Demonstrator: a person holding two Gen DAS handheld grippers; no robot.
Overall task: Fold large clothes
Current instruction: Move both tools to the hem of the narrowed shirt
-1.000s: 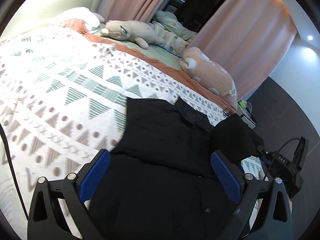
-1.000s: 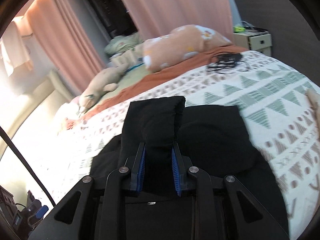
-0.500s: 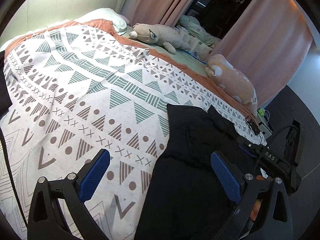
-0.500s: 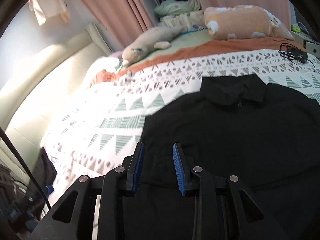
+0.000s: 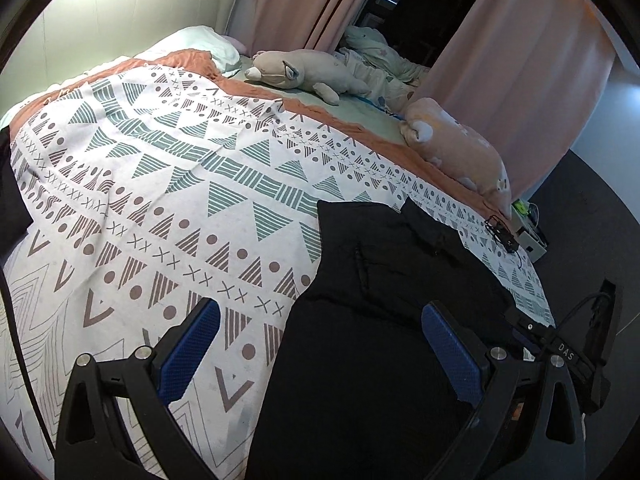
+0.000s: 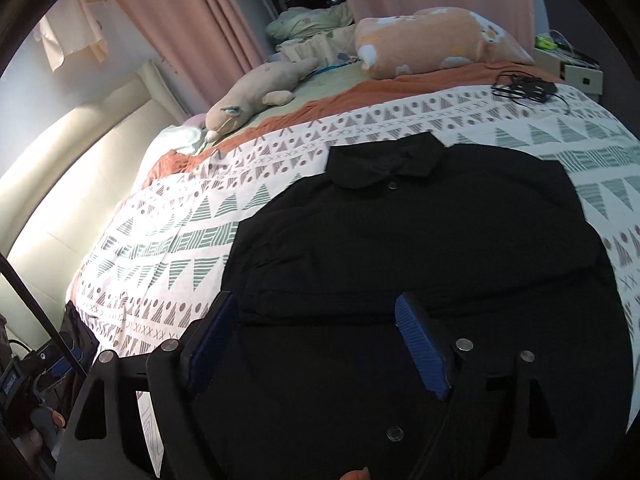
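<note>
A black collared shirt [image 6: 420,240] lies flat on the patterned bedspread [image 6: 180,248], collar toward the pillows, with both sleeves folded in over its body. In the left wrist view the shirt [image 5: 380,320] fills the lower right. My left gripper [image 5: 320,344] is open and empty above the shirt's left edge. My right gripper [image 6: 320,340] is open and empty just above the shirt's lower middle. The right gripper also shows in the left wrist view [image 5: 560,352], at the right edge.
Two plush toys, a grey one [image 5: 304,72] and an orange one [image 5: 460,152], lie near the bed's head. A black cable bundle [image 6: 524,88] rests on the bedspread's far right corner. A nightstand [image 6: 572,68] stands beyond it. Pink curtains [image 6: 192,20] hang behind.
My right gripper let go of the folded sleeve, opened wide and drew back toward the hem. My left gripper pulled back and to the left, staying open.
</note>
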